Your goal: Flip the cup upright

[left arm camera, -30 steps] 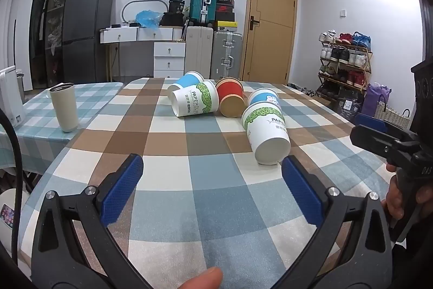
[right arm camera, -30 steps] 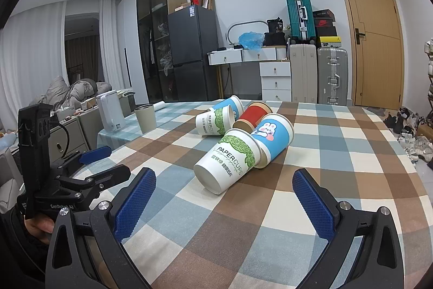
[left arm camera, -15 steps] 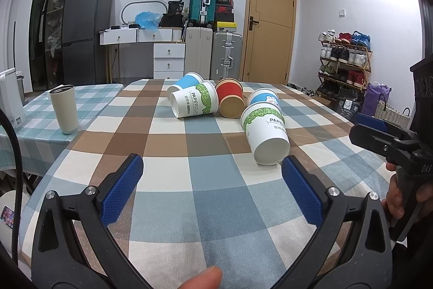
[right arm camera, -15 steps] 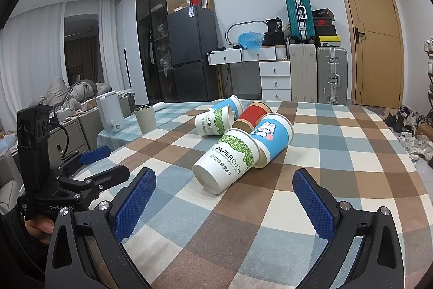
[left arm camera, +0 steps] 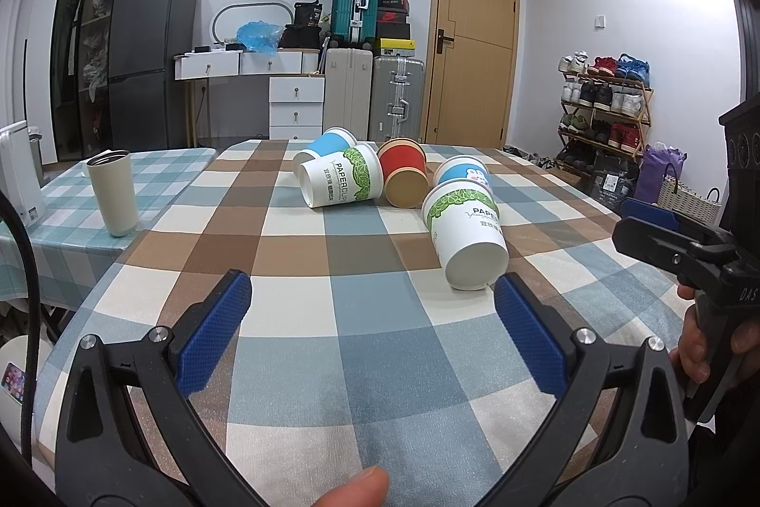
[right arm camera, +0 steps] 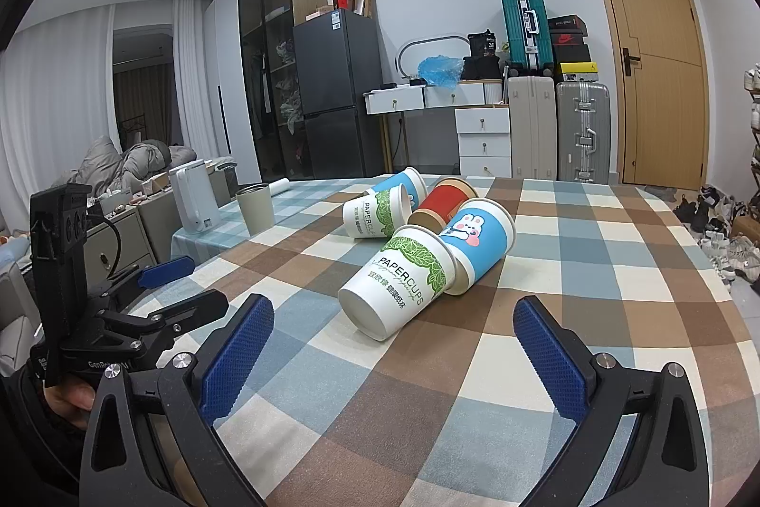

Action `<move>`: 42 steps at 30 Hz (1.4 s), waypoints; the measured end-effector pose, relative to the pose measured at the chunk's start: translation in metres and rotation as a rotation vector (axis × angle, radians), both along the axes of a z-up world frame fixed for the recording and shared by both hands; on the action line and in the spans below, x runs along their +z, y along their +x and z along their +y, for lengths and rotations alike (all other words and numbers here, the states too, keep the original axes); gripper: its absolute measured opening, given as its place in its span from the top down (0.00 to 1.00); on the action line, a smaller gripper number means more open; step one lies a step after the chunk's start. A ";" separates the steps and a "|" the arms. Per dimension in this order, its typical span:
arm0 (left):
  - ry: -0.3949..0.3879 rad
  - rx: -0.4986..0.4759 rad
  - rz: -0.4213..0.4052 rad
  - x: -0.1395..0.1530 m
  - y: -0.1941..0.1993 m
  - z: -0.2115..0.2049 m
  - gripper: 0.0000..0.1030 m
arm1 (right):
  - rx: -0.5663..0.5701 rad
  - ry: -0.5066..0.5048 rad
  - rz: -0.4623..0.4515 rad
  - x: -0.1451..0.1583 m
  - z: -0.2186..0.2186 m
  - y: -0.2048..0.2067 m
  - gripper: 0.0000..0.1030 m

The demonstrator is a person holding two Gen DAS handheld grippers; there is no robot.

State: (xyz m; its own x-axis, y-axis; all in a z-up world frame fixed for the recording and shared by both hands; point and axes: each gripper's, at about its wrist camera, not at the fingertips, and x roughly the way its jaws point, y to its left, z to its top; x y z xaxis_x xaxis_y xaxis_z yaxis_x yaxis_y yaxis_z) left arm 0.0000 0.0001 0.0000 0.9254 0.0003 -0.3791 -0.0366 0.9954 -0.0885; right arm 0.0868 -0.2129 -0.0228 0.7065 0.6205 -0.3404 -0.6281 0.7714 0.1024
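Note:
Several paper cups lie on their sides in a cluster on the checked table [left arm camera: 294, 250]. The nearest is a white and green cup [left arm camera: 465, 241], base toward me, also in the right wrist view [right arm camera: 399, 283]. Behind it lie a blue rabbit cup [right arm camera: 479, 241], a red cup [left arm camera: 403, 169], another white and green cup [left arm camera: 339, 179] and a blue cup [left arm camera: 327, 141]. My left gripper [left arm camera: 370, 336] is open and empty, short of the nearest cup. My right gripper [right arm camera: 394, 350] is open and empty, just before that cup.
A beige tumbler [left arm camera: 114, 193] stands upright on the adjoining table at the left, next to a white kettle [right arm camera: 192, 198]. The right gripper shows at the right edge of the left wrist view [left arm camera: 684, 250]. Suitcases, drawers and a fridge stand by the far wall.
Almost nothing has changed. Both grippers stay open and hover in place; the cups have not moved.

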 end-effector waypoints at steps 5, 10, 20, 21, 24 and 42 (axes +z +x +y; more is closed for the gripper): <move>0.000 0.000 0.000 0.000 0.000 0.000 0.01 | 0.000 0.000 0.000 0.000 0.000 0.000 0.00; 0.000 0.001 -0.001 0.000 0.000 0.000 0.01 | 0.001 0.001 0.001 0.000 0.000 0.000 0.00; -0.001 0.000 0.001 0.000 0.000 0.000 0.01 | 0.001 0.001 0.001 0.000 -0.001 0.001 0.00; -0.001 -0.001 0.002 0.000 0.000 0.000 0.01 | 0.001 0.000 0.002 0.000 0.000 0.000 0.00; -0.001 0.001 0.001 0.000 0.000 0.001 0.01 | -0.002 -0.001 0.001 0.000 -0.002 0.001 0.00; 0.009 -0.009 0.025 -0.002 0.004 -0.013 0.01 | -0.024 -0.003 0.022 -0.003 -0.001 0.006 0.00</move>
State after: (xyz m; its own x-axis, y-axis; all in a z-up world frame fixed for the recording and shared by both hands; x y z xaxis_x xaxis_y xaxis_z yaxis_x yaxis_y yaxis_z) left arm 0.0044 -0.0132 -0.0023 0.9157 -0.0044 -0.4018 -0.0299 0.9964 -0.0791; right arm 0.0923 -0.2140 -0.0261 0.7133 0.6026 -0.3580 -0.6073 0.7863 0.1136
